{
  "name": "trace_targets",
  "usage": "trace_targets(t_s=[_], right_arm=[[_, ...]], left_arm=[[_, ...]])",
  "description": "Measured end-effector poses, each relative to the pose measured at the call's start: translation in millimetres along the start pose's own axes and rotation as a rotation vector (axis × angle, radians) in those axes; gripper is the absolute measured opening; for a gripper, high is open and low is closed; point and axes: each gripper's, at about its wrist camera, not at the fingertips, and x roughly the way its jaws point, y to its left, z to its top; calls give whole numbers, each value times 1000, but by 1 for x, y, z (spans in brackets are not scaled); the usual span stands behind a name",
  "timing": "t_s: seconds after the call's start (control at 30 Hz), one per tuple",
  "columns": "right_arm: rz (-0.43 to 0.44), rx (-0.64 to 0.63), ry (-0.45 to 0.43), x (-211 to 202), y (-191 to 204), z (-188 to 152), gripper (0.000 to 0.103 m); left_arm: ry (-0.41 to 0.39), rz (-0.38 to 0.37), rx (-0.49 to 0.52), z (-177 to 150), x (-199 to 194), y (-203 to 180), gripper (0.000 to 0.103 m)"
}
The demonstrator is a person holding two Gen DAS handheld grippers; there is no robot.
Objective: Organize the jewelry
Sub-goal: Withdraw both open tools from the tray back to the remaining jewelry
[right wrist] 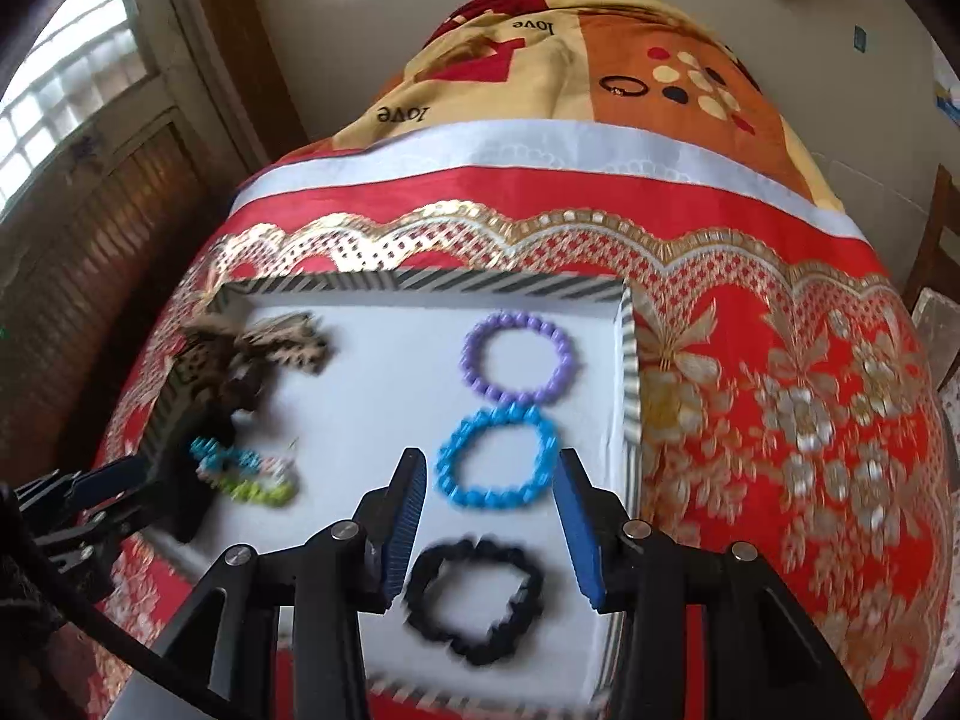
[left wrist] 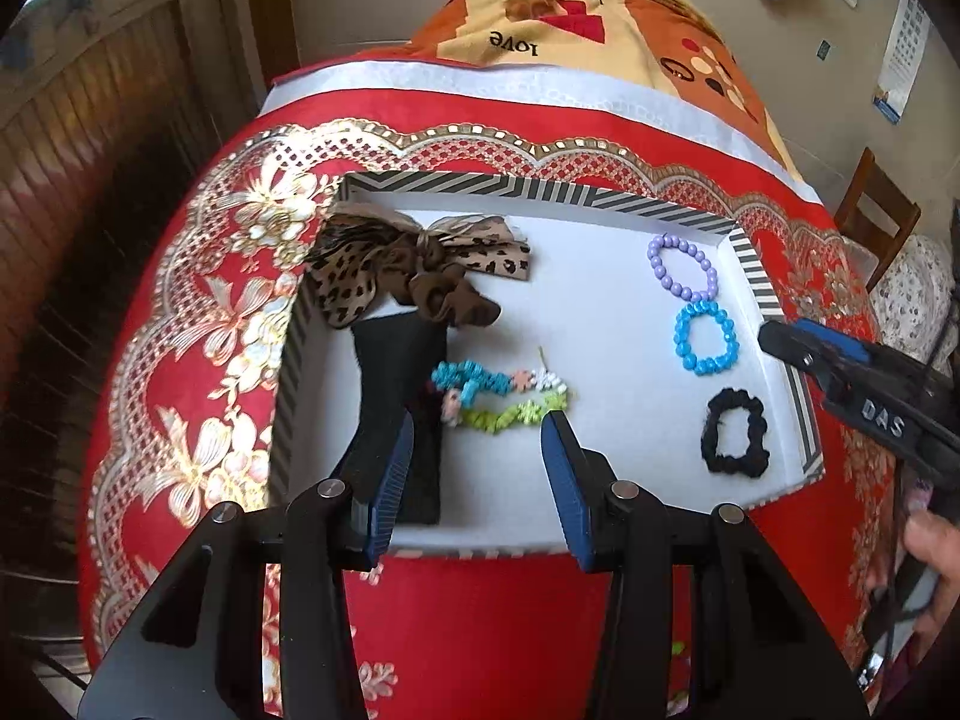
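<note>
Task looks mostly done, judging by layout: striped tray [left wrist: 528,187] on the red cloth [left wrist: 468,630] holds everything in view. L to R: leopard bow [left wrist: 384,267] at far-left corner, hanging partly over the wall, black pad [left wrist: 399,384] below it, multicolor bead piece [left wrist: 501,396] mid, then R column w/ purple bracelet [left wrist: 683,267], blue bracelet [left wrist: 705,339], black scrunchie [left wrist: 735,431]. Left gripper [left wrist: 477,480] spread, empty, bead piece just ahead btw fingers. Right gripper [right wrist: 489,531] spread, empty, over black scrunchie, blue bracelet ahead. Left to do: maybe tidy bow.
</note>
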Motion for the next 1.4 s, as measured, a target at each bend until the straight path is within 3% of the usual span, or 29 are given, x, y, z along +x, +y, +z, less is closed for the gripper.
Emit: trace_targets(t_s=[0.37, 0.83, 1.1, 1.4], right_arm=[[3, -34, 15, -39, 29, -50, 42], [21, -65, 46, -60, 49, -97, 42], [18, -99, 53, -72, 63, -116, 42], [31, -118, 63, -80, 81, -133, 42]], left_arm=[[7, -34, -8, -39, -31, 8, 44], [90, -112, 14, -101, -60, 20, 44], [112, -103, 45, -133, -68, 22, 44], [99, -87, 32, -145, -75, 27, 44]])
